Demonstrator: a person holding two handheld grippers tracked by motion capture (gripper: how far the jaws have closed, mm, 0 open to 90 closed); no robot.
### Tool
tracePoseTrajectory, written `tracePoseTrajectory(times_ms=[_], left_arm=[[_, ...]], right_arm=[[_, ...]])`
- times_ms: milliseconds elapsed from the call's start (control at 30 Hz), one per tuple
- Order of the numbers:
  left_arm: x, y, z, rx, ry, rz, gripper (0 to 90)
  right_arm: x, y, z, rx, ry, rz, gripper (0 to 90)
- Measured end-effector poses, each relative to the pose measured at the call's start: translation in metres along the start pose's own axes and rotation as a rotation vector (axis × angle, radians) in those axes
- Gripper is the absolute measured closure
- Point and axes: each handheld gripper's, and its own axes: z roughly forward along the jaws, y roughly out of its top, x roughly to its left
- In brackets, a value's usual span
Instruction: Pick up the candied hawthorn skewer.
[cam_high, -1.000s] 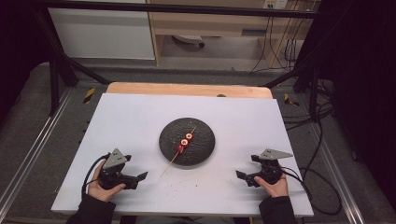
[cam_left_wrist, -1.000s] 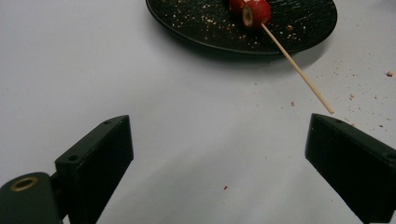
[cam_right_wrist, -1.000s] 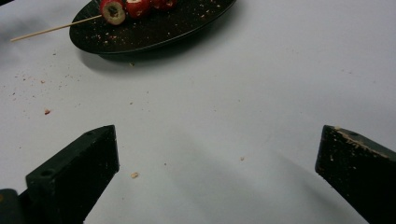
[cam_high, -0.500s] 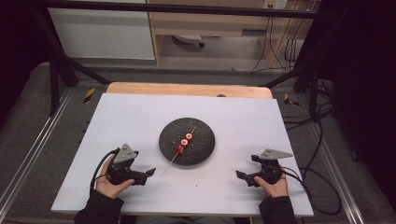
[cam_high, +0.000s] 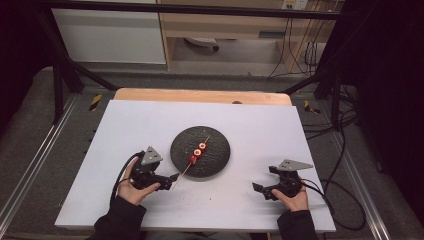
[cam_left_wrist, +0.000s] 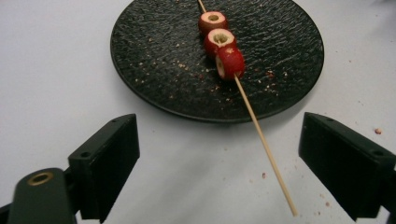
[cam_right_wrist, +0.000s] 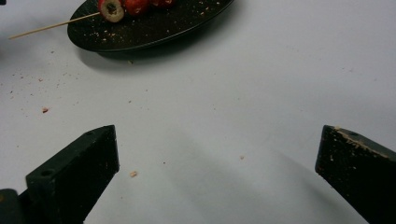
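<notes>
Since a second ago my left gripper (cam_high: 167, 178) has slid in from the table's near left corner toward the plate (cam_high: 217, 157); its jaws stand wide, with the free end of the skewer (cam_left_wrist: 266, 147) lying between them, untouched. Three red fruit pieces (cam_left_wrist: 219, 41) sit threaded on it at mid-plate, near the table's (cam_high: 150, 125) centre. My right gripper (cam_high: 265, 181), also wide and empty, rests by the near right edge.
</notes>
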Motion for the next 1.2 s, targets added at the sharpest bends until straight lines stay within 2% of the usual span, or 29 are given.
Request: tracePoseTrajectory(times_ms=[233, 367, 667, 767, 1000, 1200], left_arm=[[-0.011, 0.015, 0.016, 0.046, 0.03, 0.014, 20.1], [-0.014, 0.022, 0.028, 0.08, 0.024, 0.014, 27.1], [-0.022, 0.029, 0.053, 0.144, 0.036, 0.003, 51.1], [-0.025, 0.031, 0.057, 0.154, 0.059, 0.012, 58.8], [-0.03, 0.032, 0.062, 0.168, 0.059, 0.007, 72.7], [-0.031, 0.03, 0.063, 0.164, 0.067, -0.002, 80.5]], right_arm=[[0.0, 0.0, 0.0, 0.002, -0.003, -0.002, 0.5], [0.0, 0.0, 0.0, 0.003, -0.004, -0.003, 0.4], [0.0, 0.0, 0.001, 0.005, -0.004, -0.001, 0.5], [0.0, 0.0, 0.0, 0.003, -0.005, -0.002, 0.5], [0.0, 0.0, 0.0, 0.004, -0.004, 0.002, 0.5], [-0.001, 0.0, 0.0, 0.001, -0.003, -0.001, 0.5]])
